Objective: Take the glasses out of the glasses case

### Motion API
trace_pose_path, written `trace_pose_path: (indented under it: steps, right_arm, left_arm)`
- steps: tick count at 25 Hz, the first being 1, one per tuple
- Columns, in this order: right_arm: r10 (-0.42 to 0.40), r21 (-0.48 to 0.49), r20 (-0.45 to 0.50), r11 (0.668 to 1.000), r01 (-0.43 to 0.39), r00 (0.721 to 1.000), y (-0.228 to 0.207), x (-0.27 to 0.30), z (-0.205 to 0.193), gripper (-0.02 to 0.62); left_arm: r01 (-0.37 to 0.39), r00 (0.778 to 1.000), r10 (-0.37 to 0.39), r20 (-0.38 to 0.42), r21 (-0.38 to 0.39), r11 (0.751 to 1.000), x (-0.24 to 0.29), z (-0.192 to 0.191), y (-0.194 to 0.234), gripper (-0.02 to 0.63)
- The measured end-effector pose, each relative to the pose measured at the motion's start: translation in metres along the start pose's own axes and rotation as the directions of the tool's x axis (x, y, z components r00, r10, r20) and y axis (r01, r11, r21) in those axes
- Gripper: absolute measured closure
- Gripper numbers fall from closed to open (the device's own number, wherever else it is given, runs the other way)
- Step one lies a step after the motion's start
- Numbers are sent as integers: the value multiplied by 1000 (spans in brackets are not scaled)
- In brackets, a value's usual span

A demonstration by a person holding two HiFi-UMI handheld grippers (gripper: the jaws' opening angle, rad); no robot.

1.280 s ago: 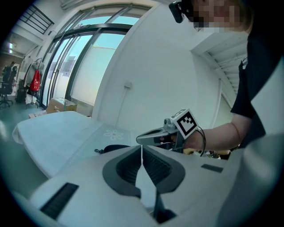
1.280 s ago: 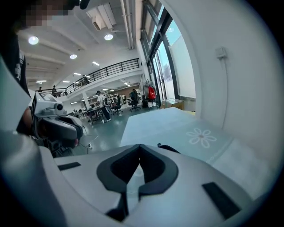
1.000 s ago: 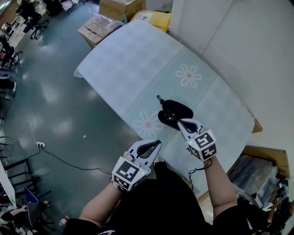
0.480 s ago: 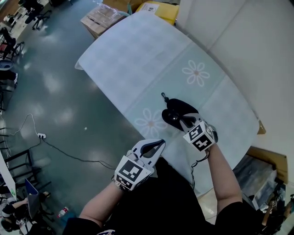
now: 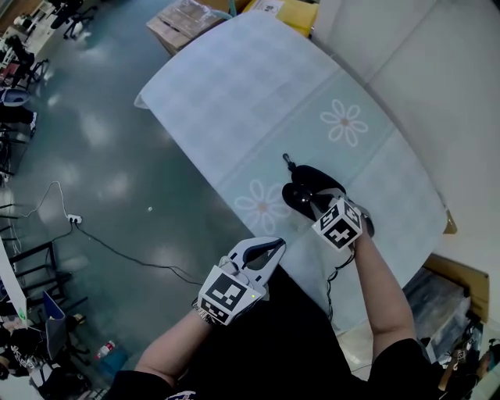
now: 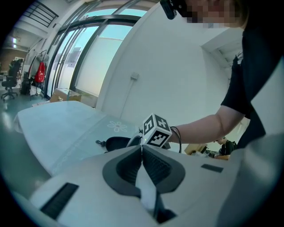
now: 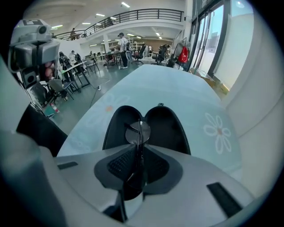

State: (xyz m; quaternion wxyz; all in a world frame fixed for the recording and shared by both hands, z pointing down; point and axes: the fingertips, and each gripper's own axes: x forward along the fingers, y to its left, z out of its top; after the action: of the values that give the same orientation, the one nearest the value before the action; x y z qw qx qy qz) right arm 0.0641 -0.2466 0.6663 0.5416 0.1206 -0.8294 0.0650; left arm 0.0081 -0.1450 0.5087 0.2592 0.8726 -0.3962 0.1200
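1. Two hand-held grippers are seen from the head view, at the near edge of a table point(image 5: 258, 86) that is covered by a pale cloth with daisy prints.
2. The right gripper point(image 7: 140, 150) is reached forward into the glasses case point(image 5: 319, 180). Its jaws are closed on the glasses point(image 7: 138, 131), which are pinched edge-on.
3. One round lens is seen standing upright just beyond the jaw tips, over the fold between the two halves of the case. Whether the frame touches the lining cannot be told.
4. The case is black and lies open flat on the cloth, both shells facing up. It is placed between two of the daisy prints, near the table's near edge. A small zipper pull point(image 5: 287, 160) is seen at its far end.
5. The left gripper point(image 6: 142, 153) is held off the table's edge, above the floor and well apart from the case. Its jaws are pressed together with nothing between them.
6. Cardboard boxes point(image 5: 187, 16) are noted on the floor past the far end of the table, and a cable point(image 5: 117, 250) is seen trailing across the floor on the left.
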Motion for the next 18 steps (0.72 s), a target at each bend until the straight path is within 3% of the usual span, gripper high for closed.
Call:
trace_pose_path:
  steps: [18]
  right_arm:
    - [-15, 10, -26, 1000, 16, 1000, -2, 10, 0, 546]
  left_arm:
    - [-24, 1000, 24, 0, -15, 1000, -12, -5, -1, 575]
